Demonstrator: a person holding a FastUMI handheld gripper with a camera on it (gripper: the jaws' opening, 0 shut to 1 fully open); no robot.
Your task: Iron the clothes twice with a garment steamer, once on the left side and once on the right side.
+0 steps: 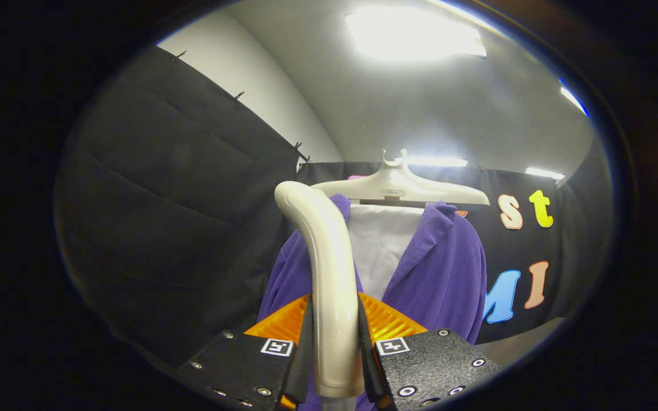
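Observation:
A cream-white garment steamer (329,268) rises between my fingers, its handle clamped on both sides and its head curving over at the top. My gripper (334,342) is shut on that handle. Just beyond the steamer hangs a purple ribbed jacket (443,274) on a white hanger (400,185), with a white board or lining (383,245) showing in the open front. The steamer's head stands before the jacket's left shoulder and hides part of the left side. Whether the head touches the cloth cannot be told.
Black cloth walls (180,228) close the booth on the left and behind the jacket. A pale wall and ceiling with bright lamps (414,34) lie above. A strip of light surface (526,342) shows low on the right.

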